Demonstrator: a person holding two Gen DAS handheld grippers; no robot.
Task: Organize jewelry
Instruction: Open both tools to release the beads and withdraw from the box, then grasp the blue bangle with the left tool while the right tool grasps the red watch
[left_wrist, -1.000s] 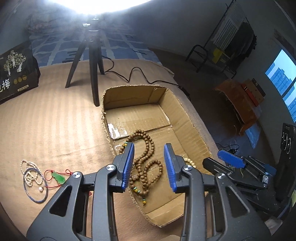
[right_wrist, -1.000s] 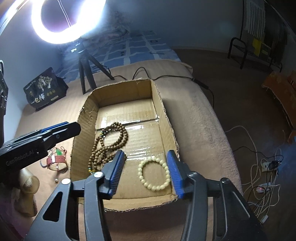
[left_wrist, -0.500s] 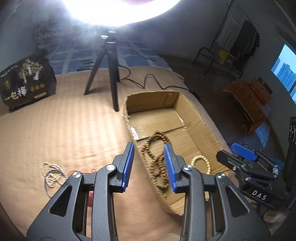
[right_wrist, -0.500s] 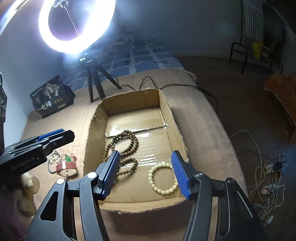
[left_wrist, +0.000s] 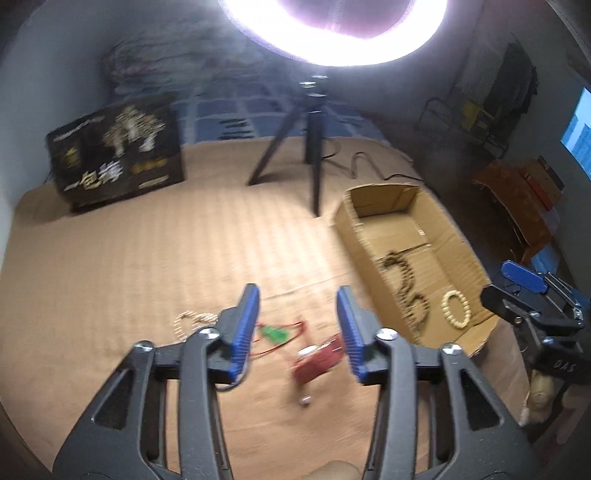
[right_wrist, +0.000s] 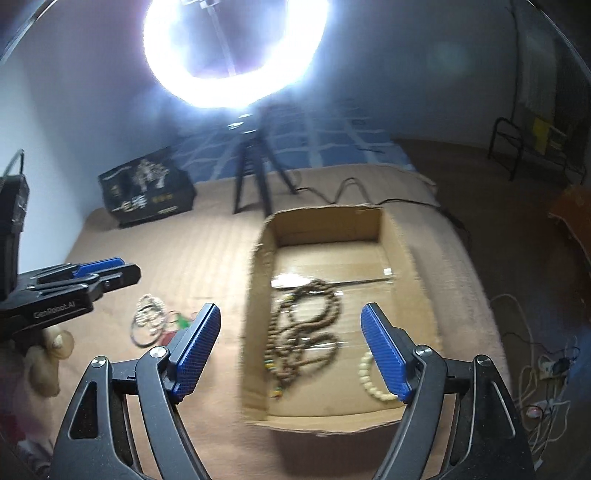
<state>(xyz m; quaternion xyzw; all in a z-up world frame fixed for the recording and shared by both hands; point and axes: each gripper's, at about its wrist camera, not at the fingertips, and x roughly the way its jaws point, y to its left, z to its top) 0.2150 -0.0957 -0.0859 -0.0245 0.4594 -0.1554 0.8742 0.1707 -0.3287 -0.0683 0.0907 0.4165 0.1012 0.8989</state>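
An open cardboard box (right_wrist: 406, 258) (left_wrist: 351, 221) lies on the tan bedspread. In it lie a long brown bead necklace (right_wrist: 306, 325) (left_wrist: 406, 291) and a cream bead bracelet (right_wrist: 373, 384) (left_wrist: 457, 309). Left of the box on the cover lie a red bracelet (left_wrist: 317, 363), a green pendant on red cord (left_wrist: 274, 334) and a pearl string (left_wrist: 192, 319) (right_wrist: 149, 308) with a thin bangle (right_wrist: 147, 334). My left gripper (left_wrist: 297, 332) is open and empty above the loose pieces. My right gripper (right_wrist: 290, 350) is open and empty above the box's near left part.
A ring light on a black tripod (left_wrist: 314, 147) (right_wrist: 255, 173) stands behind the box, its cable (right_wrist: 347, 184) trailing right. A black printed bag (left_wrist: 118, 151) (right_wrist: 147, 188) stands at the back left. The bed edge drops to the floor on the right, with cables (right_wrist: 539, 373) there.
My left gripper has swung left from over the box to over the loose jewelry and opened wider. My right gripper has drawn back, tilted up and opened wider. The box contents have not moved.
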